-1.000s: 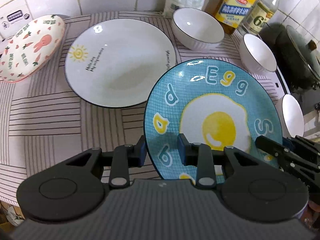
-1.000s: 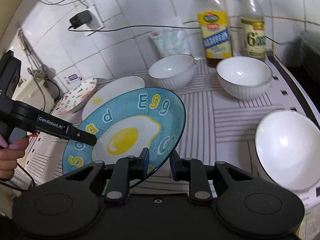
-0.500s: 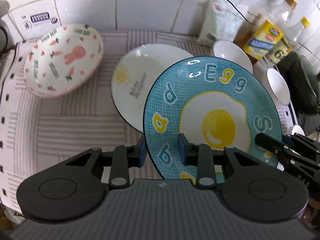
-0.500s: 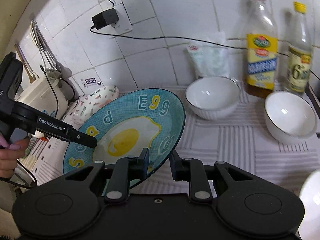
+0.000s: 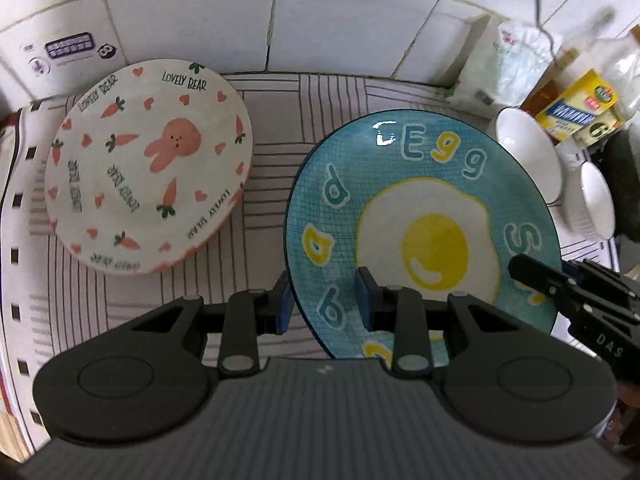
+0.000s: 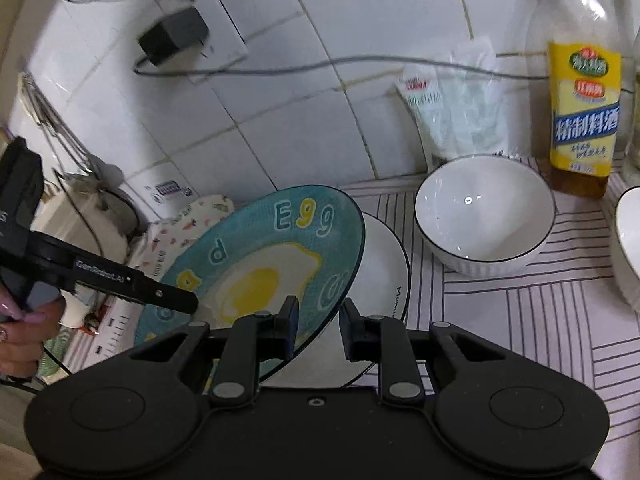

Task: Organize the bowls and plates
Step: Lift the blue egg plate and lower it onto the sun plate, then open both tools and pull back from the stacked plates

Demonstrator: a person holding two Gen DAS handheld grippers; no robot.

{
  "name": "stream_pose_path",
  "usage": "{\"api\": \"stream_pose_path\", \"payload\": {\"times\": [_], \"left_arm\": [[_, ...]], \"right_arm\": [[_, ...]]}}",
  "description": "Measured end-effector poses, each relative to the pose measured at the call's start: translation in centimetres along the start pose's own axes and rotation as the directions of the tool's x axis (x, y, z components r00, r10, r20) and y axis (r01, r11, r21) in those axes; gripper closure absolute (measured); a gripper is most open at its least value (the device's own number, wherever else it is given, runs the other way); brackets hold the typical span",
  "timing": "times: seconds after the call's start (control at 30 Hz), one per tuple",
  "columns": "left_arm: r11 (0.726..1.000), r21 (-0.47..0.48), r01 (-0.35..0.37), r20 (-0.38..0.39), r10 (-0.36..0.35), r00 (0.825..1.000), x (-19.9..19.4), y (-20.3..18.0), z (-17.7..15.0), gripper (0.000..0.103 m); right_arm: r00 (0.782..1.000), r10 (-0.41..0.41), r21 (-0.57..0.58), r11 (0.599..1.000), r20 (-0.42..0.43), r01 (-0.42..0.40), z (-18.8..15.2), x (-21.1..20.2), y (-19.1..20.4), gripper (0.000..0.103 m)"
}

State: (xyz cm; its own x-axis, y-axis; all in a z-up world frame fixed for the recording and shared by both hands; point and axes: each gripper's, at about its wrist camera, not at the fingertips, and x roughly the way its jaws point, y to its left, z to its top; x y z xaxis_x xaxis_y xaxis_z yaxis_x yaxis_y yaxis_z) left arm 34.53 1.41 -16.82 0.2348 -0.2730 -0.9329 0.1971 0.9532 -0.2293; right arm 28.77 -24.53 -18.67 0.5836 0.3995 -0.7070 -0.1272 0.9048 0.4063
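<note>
A blue plate with a fried egg and "Egg" lettering (image 5: 420, 232) is held in the air by both grippers. My left gripper (image 5: 324, 300) is shut on its left rim. My right gripper (image 6: 318, 322) is shut on its right rim (image 6: 340, 280). The plate hangs above a white plate (image 6: 384, 280) on the striped mat. A bunny and carrot plate (image 5: 148, 168) lies to the left by the wall. Two white bowls (image 5: 528, 160) (image 5: 596, 204) stand to the right; one also shows in the right wrist view (image 6: 484, 216).
A yellow-labelled bottle (image 6: 580, 108) and a plastic bag (image 6: 456, 108) stand against the tiled wall. A charger and cable (image 6: 172, 36) hang on the wall. A dark pot (image 5: 624, 184) is at the far right. A white appliance (image 6: 88, 216) stands at the left.
Both grippers carried the egg plate left and toward the wall. It now covers the white plate, and the bunny plate is closer in the left wrist view.
</note>
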Motion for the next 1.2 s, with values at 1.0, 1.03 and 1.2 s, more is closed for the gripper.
{"api": "stream_pose_path", "payload": {"times": [1.0,1.03,1.2], "left_arm": [[0.999,0.012,-0.050,-0.147,0.051,0.988,4.7,-0.5,1.9,0.075],[0.998,0.019,-0.057,-0.146,0.059,0.988,4.6,-0.8,1.8,0.075],[0.997,-0.001,-0.076,-0.123,0.075,0.990,3.7,-1.5,1.2,0.075]], "right_arm": [[0.963,-0.205,0.057,0.974,-0.177,0.218,0.6,3.8,0.7,0.071],[0.960,-0.212,0.044,0.974,-0.184,0.224,0.7,3.8,0.9,0.070],[0.932,-0.293,-0.047,0.956,-0.214,0.290,1.1,3.6,2.0,0.064]]}}
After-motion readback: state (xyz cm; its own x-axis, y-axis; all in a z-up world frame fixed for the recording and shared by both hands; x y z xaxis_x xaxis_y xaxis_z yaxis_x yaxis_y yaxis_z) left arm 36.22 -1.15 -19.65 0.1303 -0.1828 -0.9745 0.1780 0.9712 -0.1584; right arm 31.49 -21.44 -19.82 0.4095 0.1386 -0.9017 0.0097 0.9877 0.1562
